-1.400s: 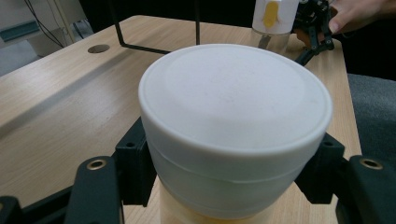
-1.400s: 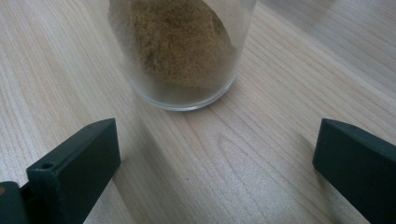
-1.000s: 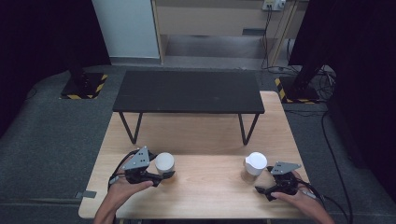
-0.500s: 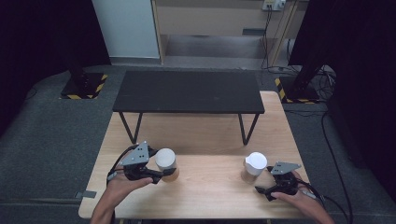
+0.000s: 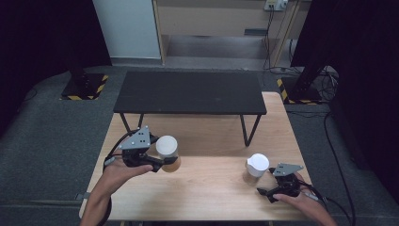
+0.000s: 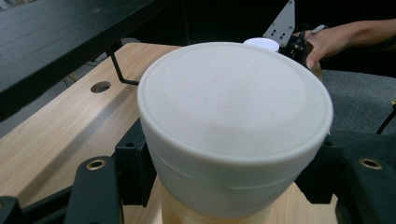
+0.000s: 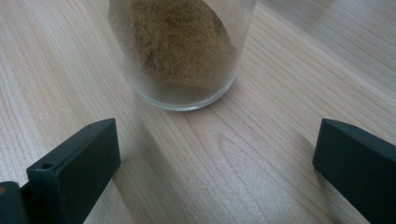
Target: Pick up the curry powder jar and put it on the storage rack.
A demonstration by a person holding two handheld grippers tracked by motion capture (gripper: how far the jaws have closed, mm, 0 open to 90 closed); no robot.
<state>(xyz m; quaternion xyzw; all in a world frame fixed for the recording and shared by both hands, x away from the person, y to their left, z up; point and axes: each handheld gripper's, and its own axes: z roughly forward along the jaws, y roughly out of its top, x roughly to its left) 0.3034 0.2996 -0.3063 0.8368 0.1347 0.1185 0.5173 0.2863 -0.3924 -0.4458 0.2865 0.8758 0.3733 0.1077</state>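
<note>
**Left gripper clamped on lidded jar; right gripper open before second jar**

The left gripper (image 5: 162, 164) sits over the left part of the wooden desk (image 5: 207, 193), held in the person's left hand (image 5: 123, 170). Its jaws are clamped on a jar with a white lid (image 5: 167, 147), one jaw on each side of the jar just below the lid. In the left gripper view the lid (image 6: 233, 105) is close to the camera, and a pale tan body shows under it between the two black jaws. From the pictures I cannot tell whether the jar base touches the desk.

The right gripper (image 5: 268, 188) rests near the desk's right front corner, held in the right hand (image 5: 297, 200). Its jaws stand wide apart and hold nothing. A second white-lidded jar (image 5: 257, 165) stands upright on the desk just ahead of them, apart from both jaws. In the right gripper view this jar (image 7: 180, 51) is clear glass holding brown powder, and its base sits flat on the wood.

The two jars are well apart, one on each side of the desk. A low black bench (image 5: 188, 92) stands over the far edge of the desk.
</note>
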